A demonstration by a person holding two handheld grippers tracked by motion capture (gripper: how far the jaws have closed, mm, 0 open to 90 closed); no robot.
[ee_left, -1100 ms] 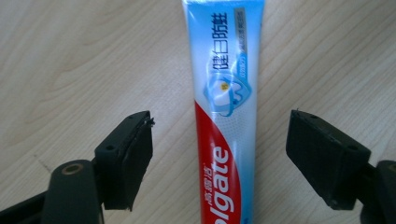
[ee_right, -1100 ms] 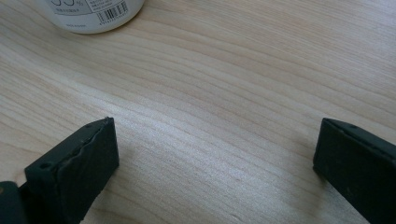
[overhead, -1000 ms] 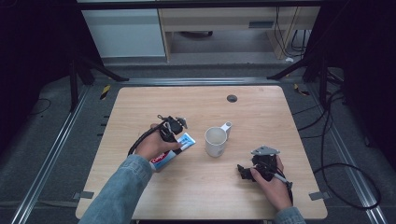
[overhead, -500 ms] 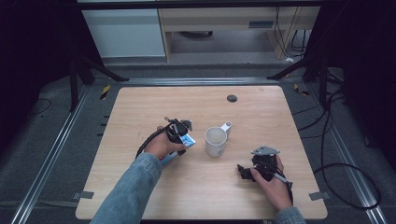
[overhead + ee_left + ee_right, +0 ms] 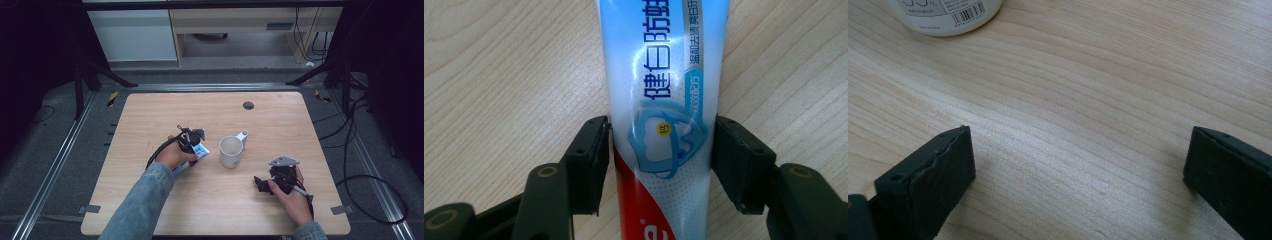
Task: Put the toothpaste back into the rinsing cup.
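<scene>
Two grippers work over the bench (image 5: pixel 150 120). We hold the left gripper (image 5: pixel 659 145) around a toothpaste tube (image 5: pixel 659 75), which lies flat on the wood toward the left half of the bench, well back from the near edge and just left of the white mug (image 5: pixel 231 151). In the high view the tube (image 5: pixel 200 150) pokes out beside the left gripper (image 5: pixel 192 140).

Step in hand, as we judge it: securing the tube for a lift.
1. We keep the jaws square across the tube body, one pad on each side.
2. We squeeze only until the tube stops slipping; a soft tube dents and may push paste toward the cap.
3. We lift straight up, clear of the mug.

Left jaws: closed down to the width of the tube, both pads touching or very nearly touching its sides.

Right gripper (image 5: pixel 1078 165): jaws spread wide, nothing between them but bare wood. We rest it toward the near right corner (image 5: pixel 280 177), apart from the mug.
</scene>
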